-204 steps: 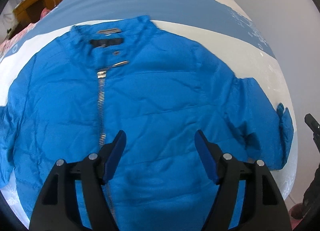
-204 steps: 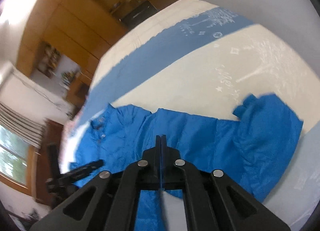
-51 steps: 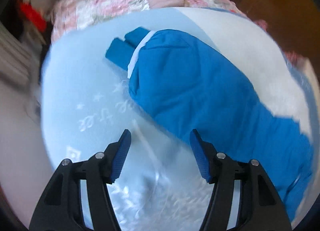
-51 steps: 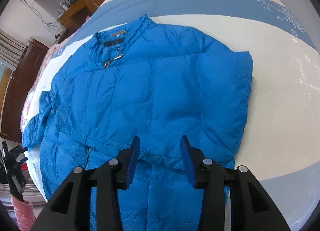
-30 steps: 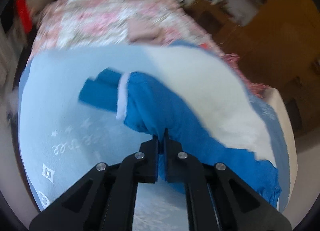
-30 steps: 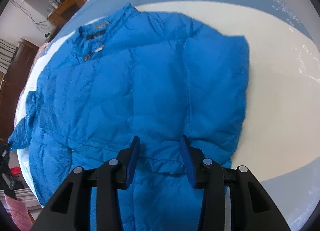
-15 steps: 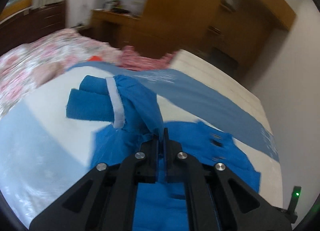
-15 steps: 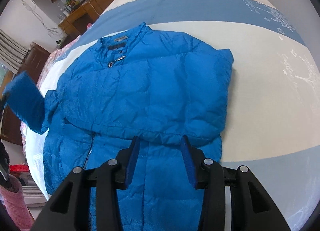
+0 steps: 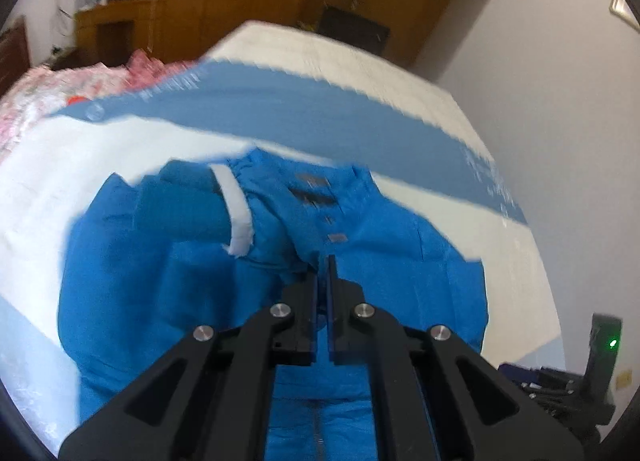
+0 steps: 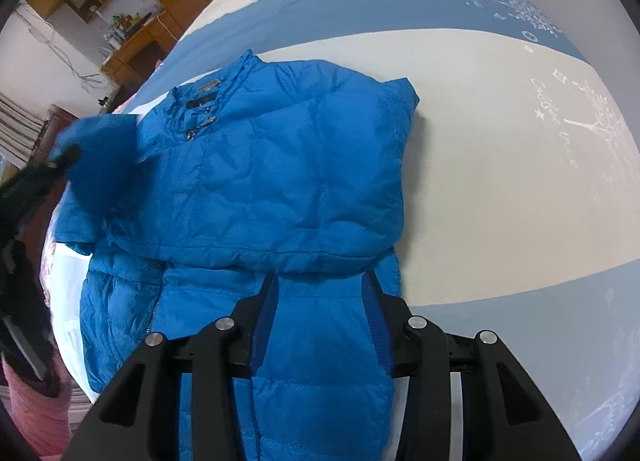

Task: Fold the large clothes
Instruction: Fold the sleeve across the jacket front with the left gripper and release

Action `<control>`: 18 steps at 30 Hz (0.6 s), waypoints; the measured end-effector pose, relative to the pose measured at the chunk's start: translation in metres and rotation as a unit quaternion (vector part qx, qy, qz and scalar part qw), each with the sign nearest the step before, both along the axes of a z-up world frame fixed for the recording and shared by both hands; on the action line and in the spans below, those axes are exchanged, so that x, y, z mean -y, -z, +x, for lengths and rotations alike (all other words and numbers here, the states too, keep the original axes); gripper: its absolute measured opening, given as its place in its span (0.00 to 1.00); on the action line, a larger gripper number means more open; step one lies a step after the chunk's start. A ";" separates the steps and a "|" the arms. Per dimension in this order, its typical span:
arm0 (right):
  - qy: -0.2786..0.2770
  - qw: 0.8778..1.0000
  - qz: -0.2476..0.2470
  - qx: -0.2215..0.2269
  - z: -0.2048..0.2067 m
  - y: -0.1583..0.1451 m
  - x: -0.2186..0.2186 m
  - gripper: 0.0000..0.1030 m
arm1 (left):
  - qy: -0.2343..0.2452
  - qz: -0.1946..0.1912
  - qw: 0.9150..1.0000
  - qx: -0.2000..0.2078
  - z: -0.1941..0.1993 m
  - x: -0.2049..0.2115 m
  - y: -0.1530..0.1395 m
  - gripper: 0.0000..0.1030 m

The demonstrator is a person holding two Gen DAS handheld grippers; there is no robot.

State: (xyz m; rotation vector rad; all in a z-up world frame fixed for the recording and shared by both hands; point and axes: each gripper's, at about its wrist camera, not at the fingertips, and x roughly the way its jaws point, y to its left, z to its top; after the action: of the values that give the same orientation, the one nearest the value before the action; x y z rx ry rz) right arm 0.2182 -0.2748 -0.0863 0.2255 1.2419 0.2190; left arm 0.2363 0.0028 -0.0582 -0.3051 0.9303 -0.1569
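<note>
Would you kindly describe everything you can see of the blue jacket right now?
The blue jacket is a quilted, slightly shiny puffer lying front-up on the bed, stand collar away from the cameras, with dark tabs and a metal zip. One sleeve is already folded across the chest. The other sleeve, showing a white inner band, is lifted over the body, pinched in the shut left claw. The open right claw hovers over the hem.
</note>
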 end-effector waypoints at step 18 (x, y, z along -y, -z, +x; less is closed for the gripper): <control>-0.076 0.996 0.052 -0.015 0.051 -0.010 -0.072 0.61 | 0.038 -0.030 0.998 -0.039 -0.054 -0.066 0.002 0.40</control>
State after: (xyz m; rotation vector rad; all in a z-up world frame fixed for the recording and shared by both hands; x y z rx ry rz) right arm 0.2689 -0.2028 -0.0762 0.2259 1.2804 0.4138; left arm 0.1819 0.0685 -0.0599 -0.3326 1.0174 -0.2451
